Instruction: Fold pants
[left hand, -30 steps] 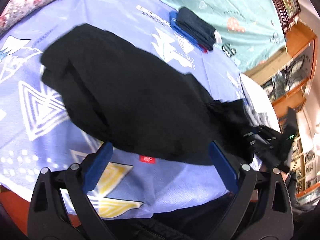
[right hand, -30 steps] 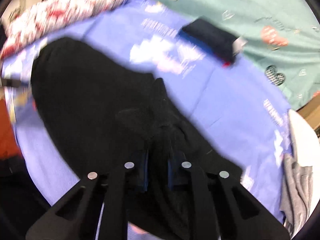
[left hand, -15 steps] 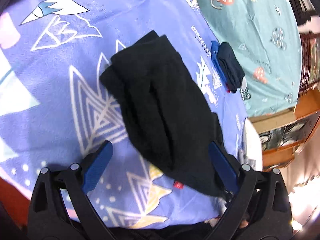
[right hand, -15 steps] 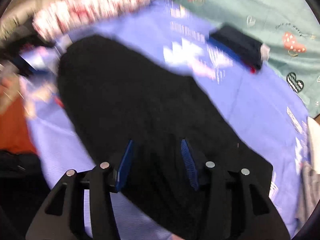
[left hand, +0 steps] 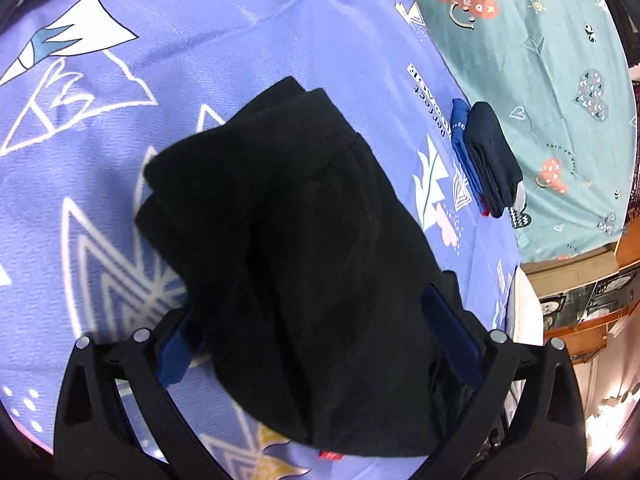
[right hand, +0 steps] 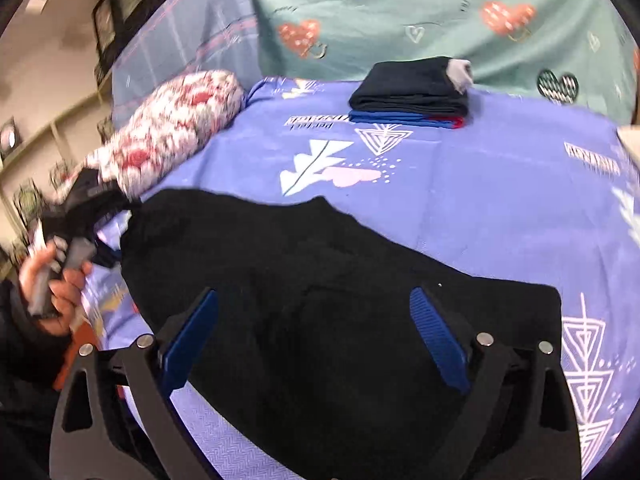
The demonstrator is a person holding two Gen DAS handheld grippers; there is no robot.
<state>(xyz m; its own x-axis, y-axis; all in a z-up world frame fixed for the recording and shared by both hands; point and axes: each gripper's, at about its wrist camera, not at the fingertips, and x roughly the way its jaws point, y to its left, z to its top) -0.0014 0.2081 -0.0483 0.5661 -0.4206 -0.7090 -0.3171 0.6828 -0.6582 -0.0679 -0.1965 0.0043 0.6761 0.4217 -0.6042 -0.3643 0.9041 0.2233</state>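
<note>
Black pants point(left hand: 304, 280) lie bunched lengthwise on the purple sheet point(left hand: 240, 40), stretching toward eleven o'clock, while left gripper point(left hand: 316, 344) and right gripper point(right hand: 316, 336) hover spread wide, gripping nothing, seemingly poised for another fold.

The pants point(left hand: 304, 280) are plain black with a small red tag at 6 o'clock. The sheet point(left hand: 240, 48) beneath is periwinkle blue with white triangle and mountain prints. At 2 o'clock, a teal cloth point(left hand: 532, 60) carries coral hearts; beside it, navy, blue and red folded clothes point(right hand: 412, 92). A bundle point(right hand: 172, 128) at 10 o'clock shows a red-and-white floral print.
</note>
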